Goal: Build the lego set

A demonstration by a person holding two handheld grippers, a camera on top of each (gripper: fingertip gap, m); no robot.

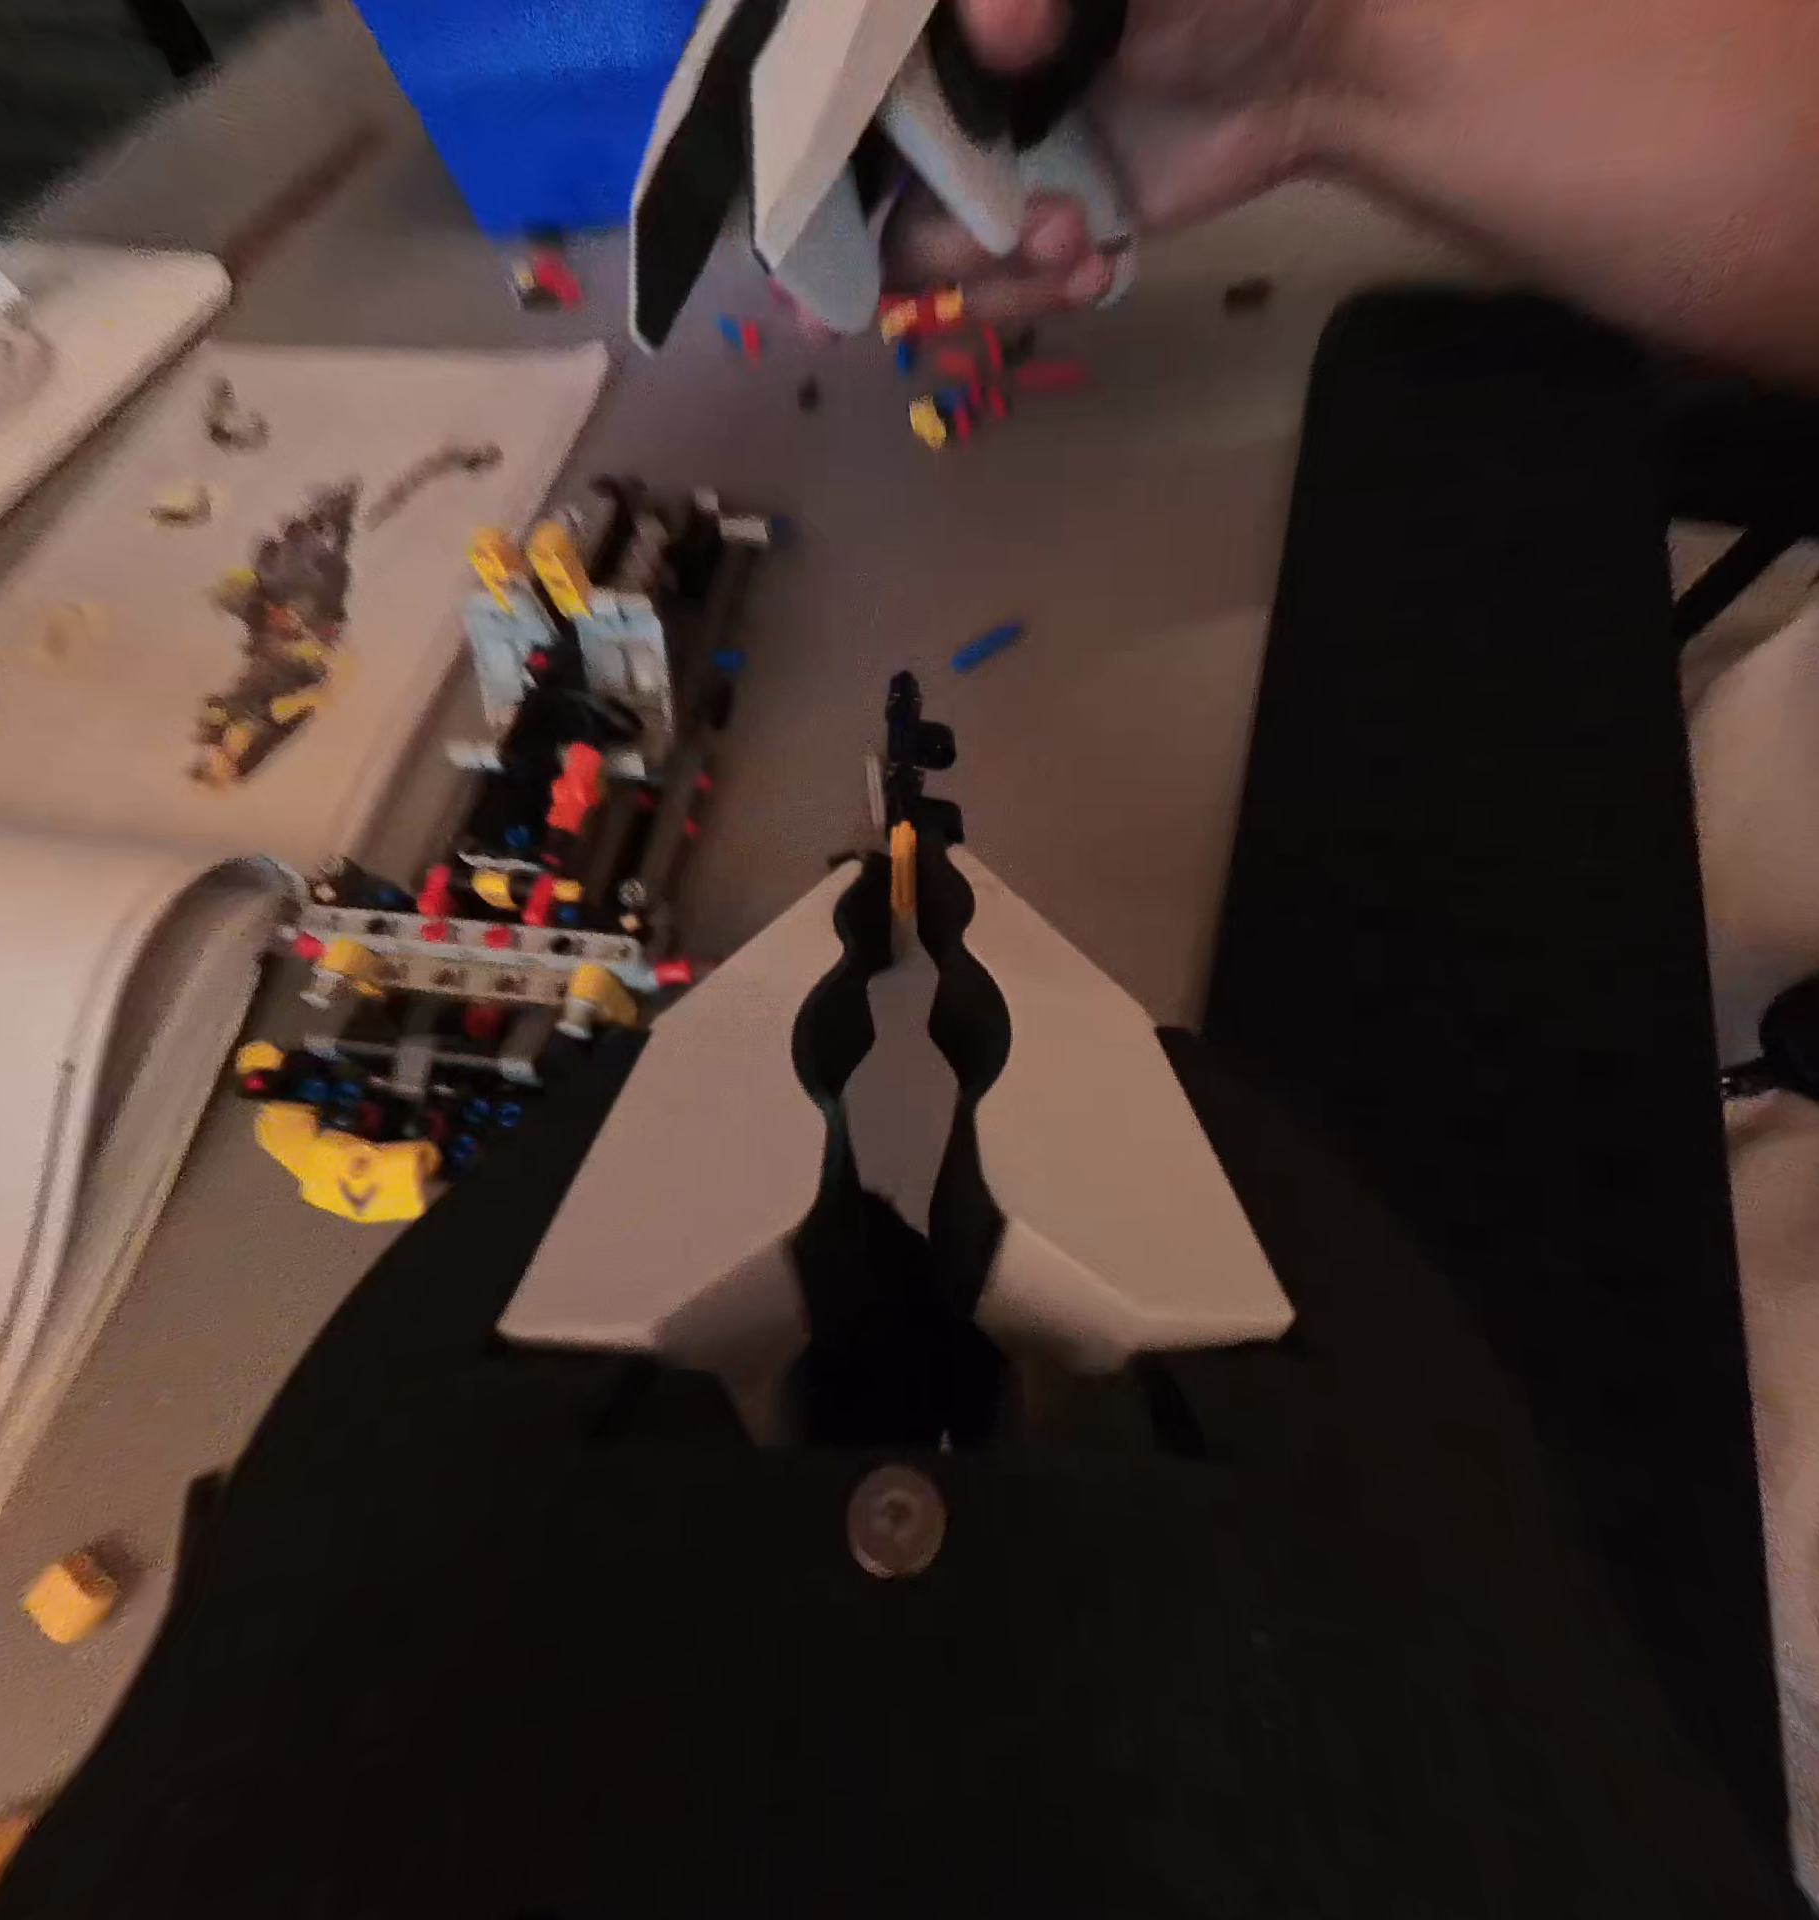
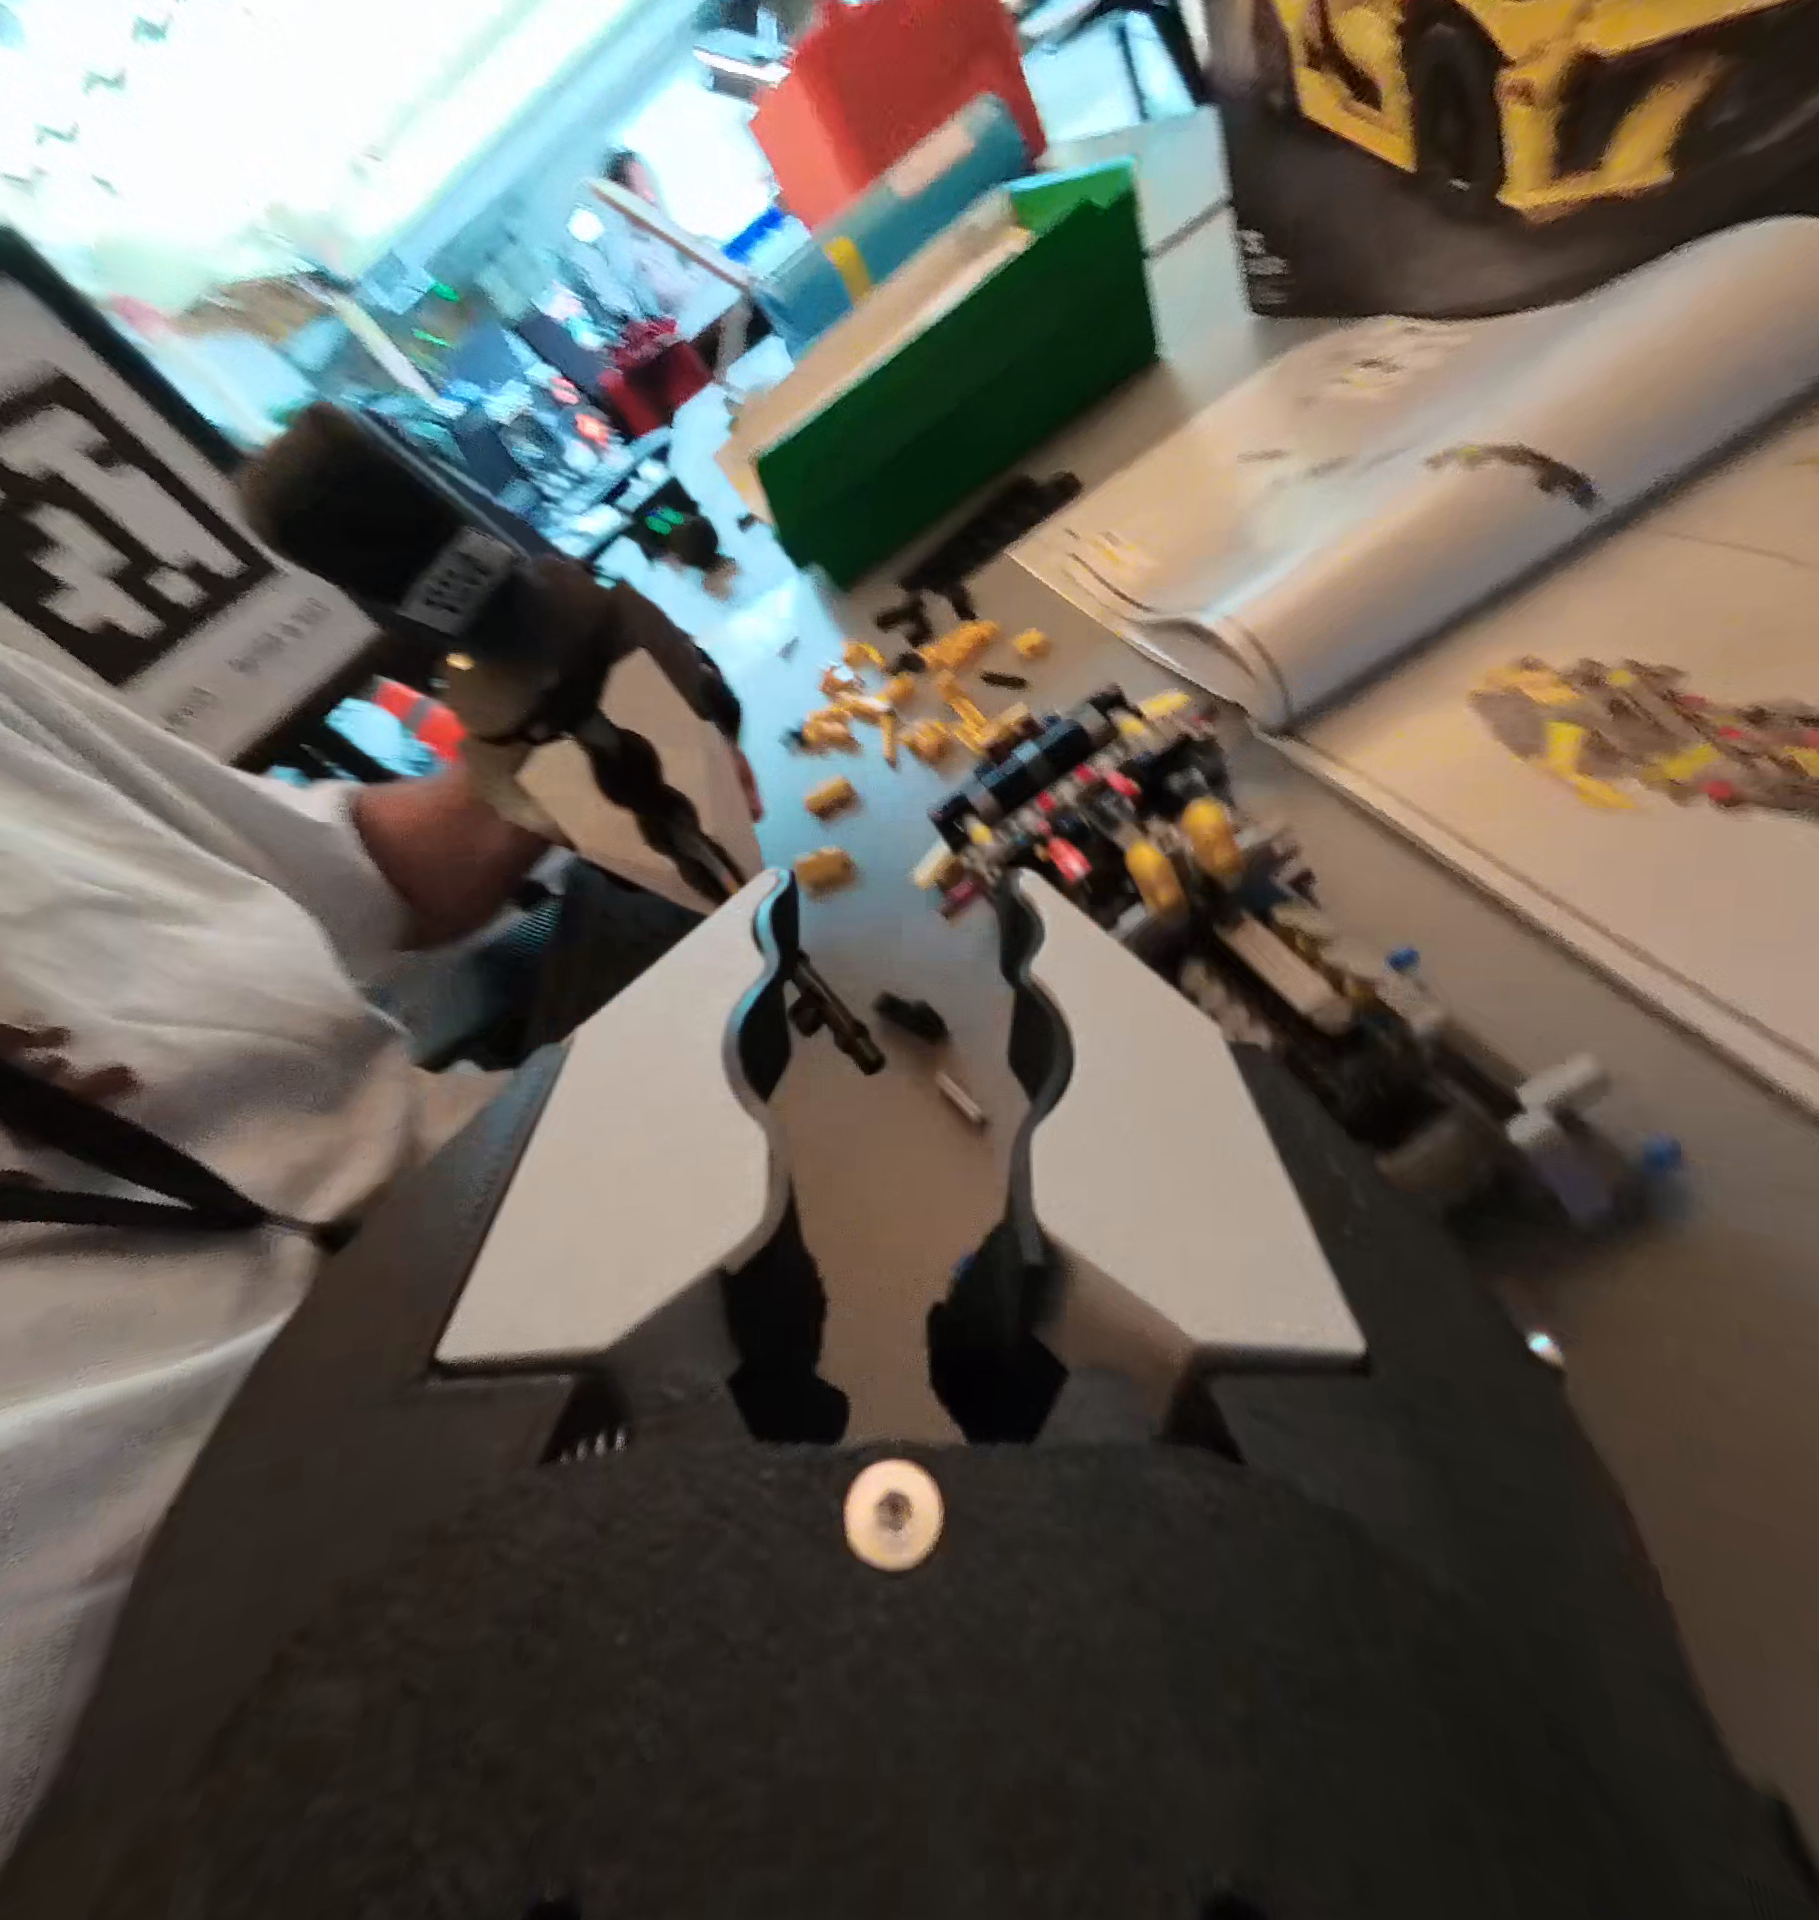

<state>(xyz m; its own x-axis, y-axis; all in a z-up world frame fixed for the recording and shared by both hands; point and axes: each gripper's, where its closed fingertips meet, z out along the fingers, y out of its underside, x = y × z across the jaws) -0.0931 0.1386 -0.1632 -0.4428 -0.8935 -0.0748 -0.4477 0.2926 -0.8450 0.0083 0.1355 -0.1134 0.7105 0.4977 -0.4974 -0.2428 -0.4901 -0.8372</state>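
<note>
The left claw [image 1: 903, 883] is closed on a thin black-and-yellow lego piece [image 1: 910, 769], which sticks straight out from the tips toward twelve o'clock in the left wrist view, its long axis in line with the fingers. The half-built lego car [image 1: 531, 831] lies on the table [image 1: 1092, 582] at about nine to ten o'clock from that piece, its length running roughly toward twelve. The right claw [image 2: 900, 914] hangs open and empty. In its own view the car [image 2: 1113, 821] sits at about one o'clock and the held piece [image 2: 832, 1013] shows just inside its left finger. Judging by this, the left claw is nearer the piece, and the right is free to steady the car. Loose bricks [image 1: 957, 364] lie scattered at twelve o'clock.
</note>
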